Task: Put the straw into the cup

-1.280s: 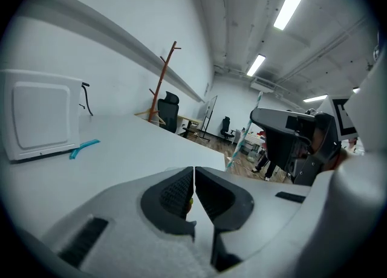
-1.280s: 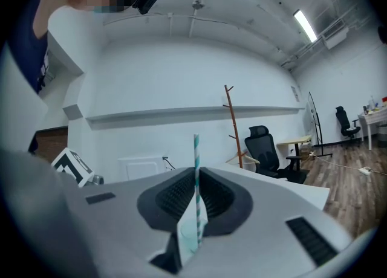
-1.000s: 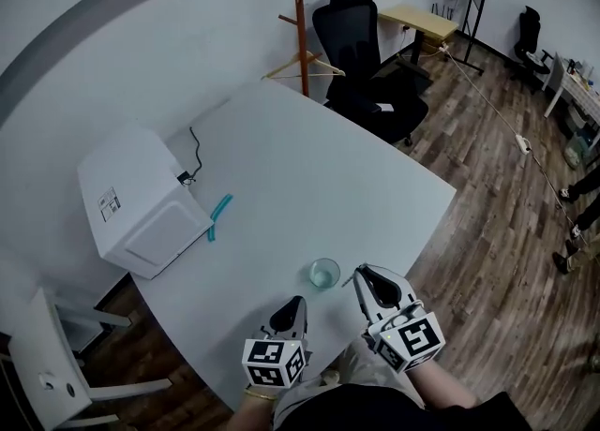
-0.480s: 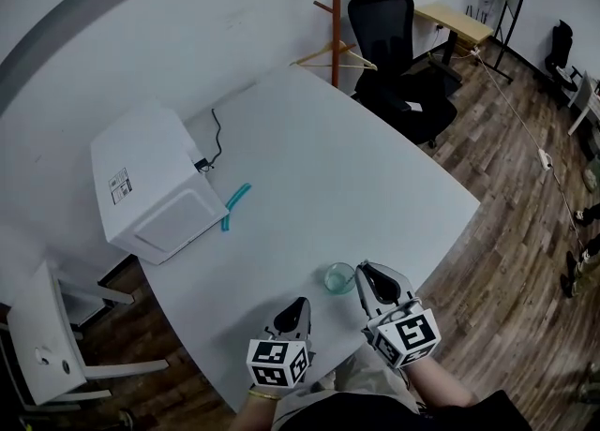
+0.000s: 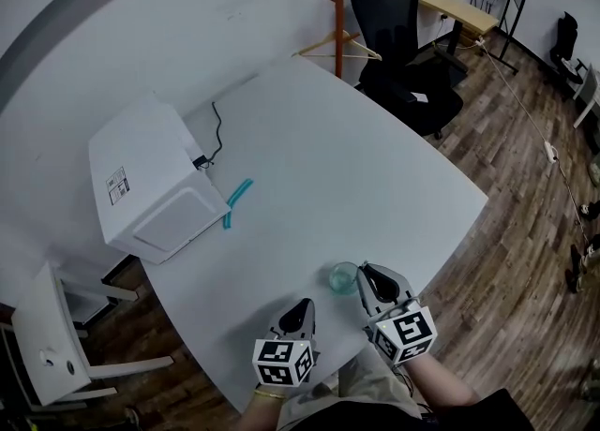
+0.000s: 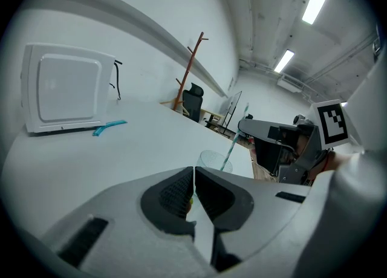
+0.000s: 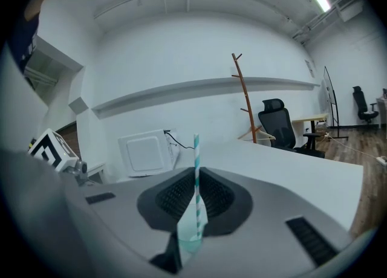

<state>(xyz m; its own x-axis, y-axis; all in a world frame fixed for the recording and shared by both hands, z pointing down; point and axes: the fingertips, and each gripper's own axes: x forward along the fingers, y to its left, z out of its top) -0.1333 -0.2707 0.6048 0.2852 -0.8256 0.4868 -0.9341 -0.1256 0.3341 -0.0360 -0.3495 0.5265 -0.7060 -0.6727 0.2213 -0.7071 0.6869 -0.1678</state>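
A clear plastic cup point(image 5: 343, 277) stands near the front edge of the white table point(image 5: 347, 167). My right gripper point(image 5: 367, 282) hangs just right of it, shut on a teal-and-white striped straw point(image 7: 196, 177). In the left gripper view the straw point(image 6: 231, 144) slants down from those jaws into the cup point(image 6: 212, 159), and its lower end appears to be inside. My left gripper point(image 5: 299, 313) is a little to the cup's left and nearer the table edge, with its jaws together and nothing visibly held.
A white box-shaped appliance point(image 5: 150, 185) with a black cable sits at the table's far left, a teal strip point(image 5: 236, 202) lying beside it. Beyond the table are a wooden coat stand point(image 5: 338, 7) and a black office chair point(image 5: 403, 36). A white chair point(image 5: 47, 345) stands at the left.
Both grippers have sunk toward the table. The right one has brought the straw down over the cup. The jaws of both have stayed as they were.
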